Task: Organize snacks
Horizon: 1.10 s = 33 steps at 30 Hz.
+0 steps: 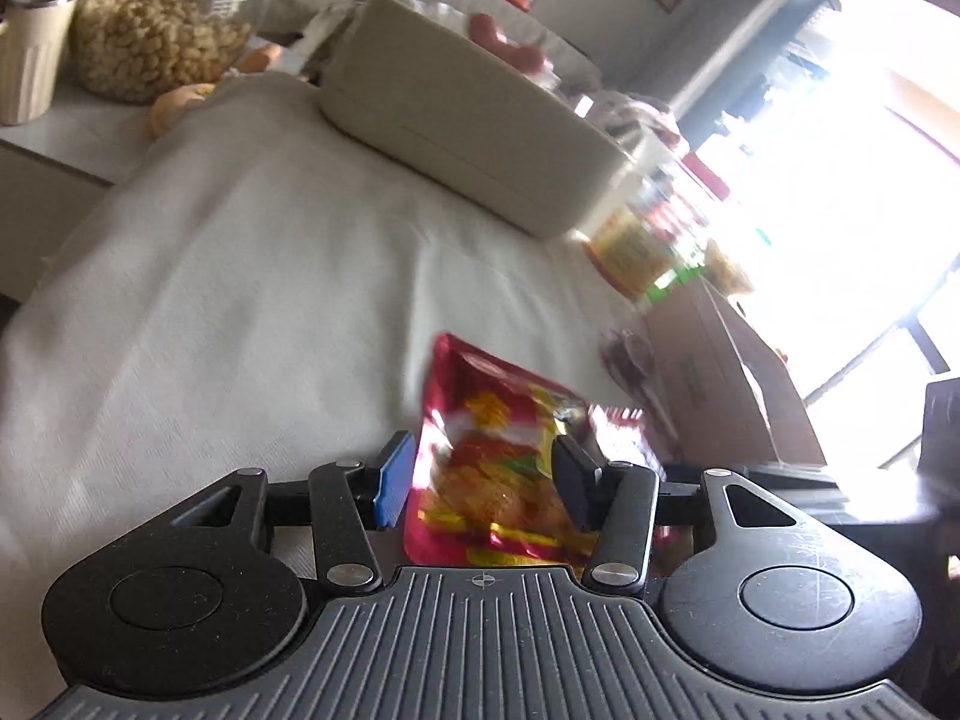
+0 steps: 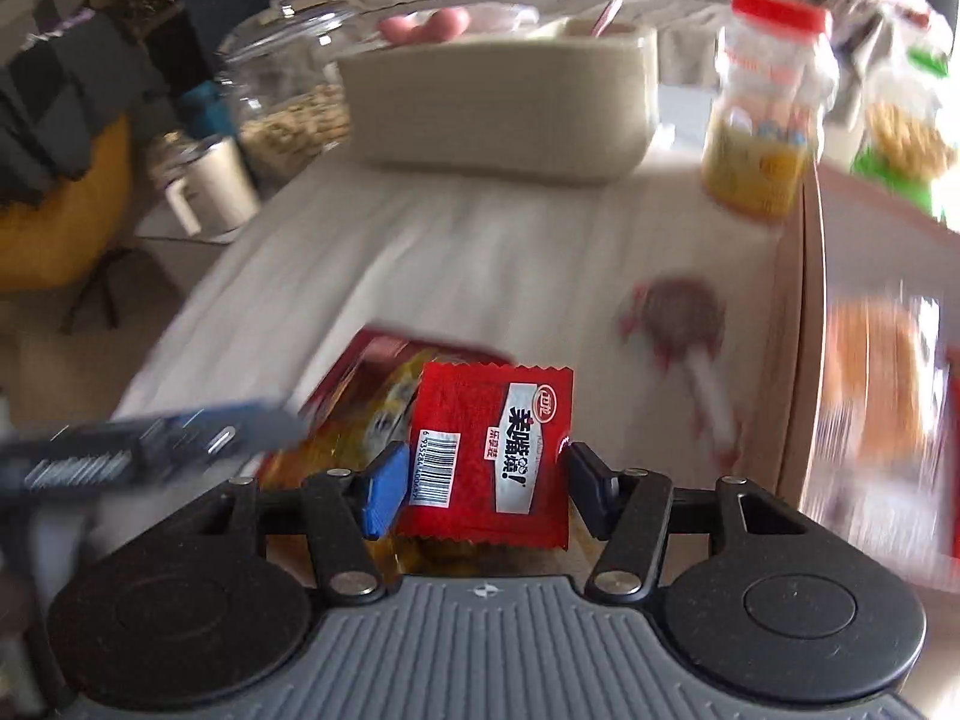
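My right gripper (image 2: 480, 480) is shut on a small red snack packet (image 2: 480, 438) with a barcode, one pad on each side edge. Under it a larger red and yellow snack bag (image 2: 372, 396) lies on the white cloth (image 2: 456, 252). A blurred blue finger (image 2: 258, 420) of the left gripper reaches that bag from the left. In the left wrist view the same bag (image 1: 492, 420) sits between the fingers of my left gripper (image 1: 483, 474). The blue pad is at its left edge and the black pad overlaps its right part. The bag shows no squeeze.
A beige bin (image 2: 498, 108) stands at the back of the cloth. A glass jar of nuts (image 1: 156, 30) and a cream mug (image 2: 210, 186) are at the left. A cardboard box (image 2: 804, 330), a red-lidded jar (image 2: 768, 108) and a lollipop (image 2: 684, 324) are at the right.
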{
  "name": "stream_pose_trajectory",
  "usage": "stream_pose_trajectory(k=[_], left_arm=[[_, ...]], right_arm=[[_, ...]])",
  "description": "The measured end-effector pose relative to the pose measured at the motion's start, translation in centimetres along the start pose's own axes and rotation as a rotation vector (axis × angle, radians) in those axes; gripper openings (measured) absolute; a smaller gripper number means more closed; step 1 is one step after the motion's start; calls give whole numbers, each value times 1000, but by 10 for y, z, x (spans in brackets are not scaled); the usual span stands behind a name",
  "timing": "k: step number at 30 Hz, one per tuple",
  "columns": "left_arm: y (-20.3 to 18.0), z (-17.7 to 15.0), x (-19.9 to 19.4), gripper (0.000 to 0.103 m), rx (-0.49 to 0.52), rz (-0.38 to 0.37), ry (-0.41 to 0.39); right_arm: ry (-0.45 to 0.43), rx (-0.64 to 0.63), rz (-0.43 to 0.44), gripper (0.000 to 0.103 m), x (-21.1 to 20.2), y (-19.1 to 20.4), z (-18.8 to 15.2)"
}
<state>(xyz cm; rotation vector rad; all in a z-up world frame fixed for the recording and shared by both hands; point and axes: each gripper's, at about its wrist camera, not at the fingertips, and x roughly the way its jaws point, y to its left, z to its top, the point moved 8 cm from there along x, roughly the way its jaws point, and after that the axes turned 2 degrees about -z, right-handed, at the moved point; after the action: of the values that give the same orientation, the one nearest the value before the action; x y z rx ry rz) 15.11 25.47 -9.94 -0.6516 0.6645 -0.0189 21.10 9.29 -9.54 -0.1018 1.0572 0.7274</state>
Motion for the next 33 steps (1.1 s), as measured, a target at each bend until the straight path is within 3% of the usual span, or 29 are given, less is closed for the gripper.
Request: stream_pose_trajectory(k=[10, 16, 20, 21, 24, 25, 27, 33], left_arm=[[-34, -38, -10, 55, 58, -59, 78], [-24, -18, -11, 55, 26, 11, -3], [-11, -4, 2, 55, -15, 43, -28], [-8, -2, 5, 55, -26, 44, -31], [-3, 4, 13, 54, -54, 37, -45], [-2, 5, 15, 54, -57, 31, -50], [-2, 6, 17, 55, -50, 22, -55], [-8, 8, 21, 55, -51, -13, -32]], right_arm=[[5, -18, 61, 60, -56, 2, -65], [-100, -23, 3, 62, -71, -4, -52], [-150, 43, -9, 62, -55, -6, -27], [-153, 59, -19, 61, -46, -6, -20], [-134, 69, -70, 40, -18, -8, -3], [-117, 73, -86, 37, -9, -9, -2], [-81, 100, -70, 36, 4, -11, -5], [-87, 89, -22, 36, 3, -3, -14]])
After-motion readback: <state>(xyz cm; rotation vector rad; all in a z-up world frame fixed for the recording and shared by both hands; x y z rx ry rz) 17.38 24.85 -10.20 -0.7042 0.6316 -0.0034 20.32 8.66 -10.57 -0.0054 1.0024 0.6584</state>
